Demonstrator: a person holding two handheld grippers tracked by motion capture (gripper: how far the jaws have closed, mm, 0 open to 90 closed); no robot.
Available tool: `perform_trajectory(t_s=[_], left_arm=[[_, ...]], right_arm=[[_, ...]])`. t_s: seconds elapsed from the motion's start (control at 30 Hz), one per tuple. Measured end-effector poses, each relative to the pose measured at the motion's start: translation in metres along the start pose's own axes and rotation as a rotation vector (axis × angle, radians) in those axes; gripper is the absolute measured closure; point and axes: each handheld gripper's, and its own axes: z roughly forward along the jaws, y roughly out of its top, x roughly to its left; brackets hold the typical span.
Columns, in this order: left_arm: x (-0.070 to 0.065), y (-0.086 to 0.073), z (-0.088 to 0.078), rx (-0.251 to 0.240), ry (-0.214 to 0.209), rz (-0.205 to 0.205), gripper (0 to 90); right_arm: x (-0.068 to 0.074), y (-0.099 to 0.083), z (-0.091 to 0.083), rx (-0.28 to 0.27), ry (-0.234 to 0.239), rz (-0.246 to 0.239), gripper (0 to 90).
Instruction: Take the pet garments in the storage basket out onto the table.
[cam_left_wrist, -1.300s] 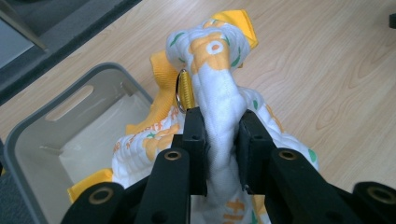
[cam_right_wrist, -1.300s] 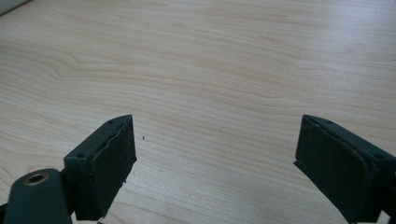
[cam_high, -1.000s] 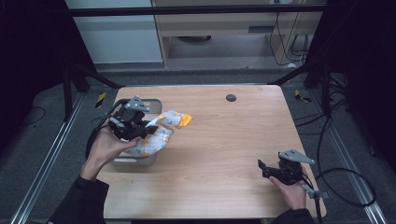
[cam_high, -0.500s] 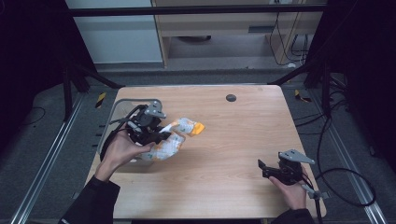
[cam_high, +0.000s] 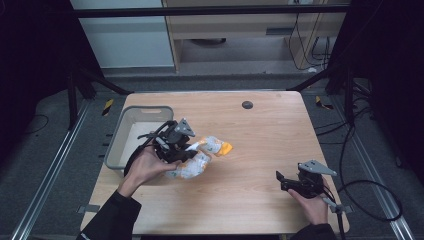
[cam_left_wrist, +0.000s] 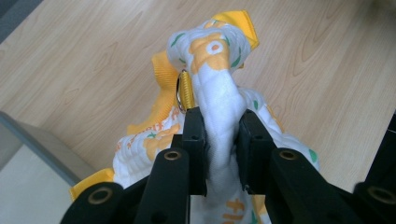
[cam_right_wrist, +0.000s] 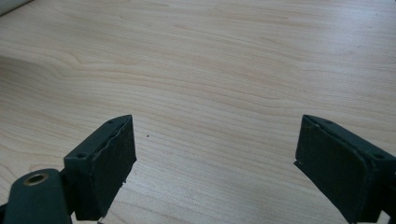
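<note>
Left hand-held gripper (cam_high: 192, 152) is pinching a bunched fold of the white cloth with orange and green print (cam_left_wrist: 219, 100); in the left gripper view both black pads press into the fabric, with a small yellow ring clip sitting just above the left pad. Compared with a second ago, this gripper and its cloth have come off the grey bin (cam_high: 116, 139) at the counter's left edge and travelled toward the middle of the wooden counter (cam_high: 260, 150), sinking a little on the way. Cloth now hangs and partly rests just right of the bin, its orange-edged corner (cam_high: 226, 148) trailing out toward the centre. Whether the lowest folds touch the wood I cannot tell from above.

Right hand-held gripper (cam_high: 281, 181) sits near the counter's front right corner, jaws spread wide over bare wood, in the same spot as before, well apart from the cloth.

Judgement: the cloth is out of the bin and is being brought down for laying out. Likely next, the idle right side takes a free edge or corner so the fabric can be opened flat.
</note>
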Motion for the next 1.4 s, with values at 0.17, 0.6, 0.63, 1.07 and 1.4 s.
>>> perform_trajectory(t_s=[0.17,0.6,0.63,1.07,1.4], left_arm=[[-0.004,0.002,0.009,0.006,-0.015,0.013,75.3],[-0.019,0.0,0.037,0.033,-0.061,0.037,75.2],[-0.02,0.0,0.039,0.036,-0.065,0.04,75.1],[-0.035,0.0,0.069,0.07,-0.115,0.075,74.9],[-0.041,-0.004,0.085,0.07,-0.144,0.076,74.2]], right_arm=[[0.0,0.0,0.001,0.0,-0.002,-0.008,12.1],[0.001,0.0,0.001,0.007,0.001,-0.008,12.1],[0.001,0.0,0.001,0.007,0.001,-0.009,12.1],[0.001,0.0,0.001,0.009,0.001,-0.01,11.9],[0.001,0.0,0.001,0.01,0.001,-0.01,11.8]])
